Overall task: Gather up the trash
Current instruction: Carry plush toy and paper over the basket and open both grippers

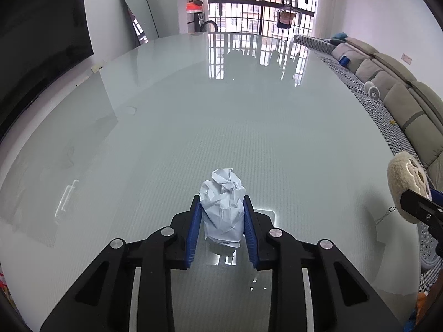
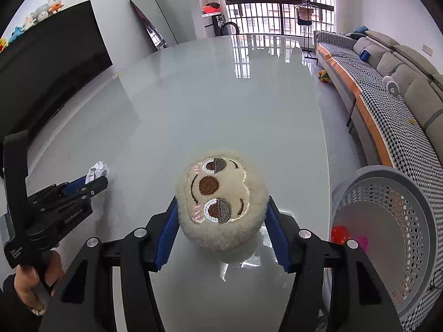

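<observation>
My left gripper (image 1: 221, 207) is shut on a crumpled white paper ball (image 1: 223, 204) just above the glossy grey table (image 1: 221, 110). In the right wrist view the left gripper (image 2: 94, 182) shows at the left with the paper ball (image 2: 97, 170) in its tips. My right gripper (image 2: 221, 213) is shut on a round cream plush sloth head (image 2: 221, 199) with an embroidered face, held over the table near its right edge. The plush (image 1: 405, 185) also shows at the right edge of the left wrist view.
A grey perforated waste basket (image 2: 387, 221) stands on the floor right of the table, with red and pink scraps inside. A sofa (image 2: 401, 83) with a houndstooth cover runs along the right. A dark TV (image 2: 49, 69) stands left, a mirror (image 2: 155, 19) and barred window behind.
</observation>
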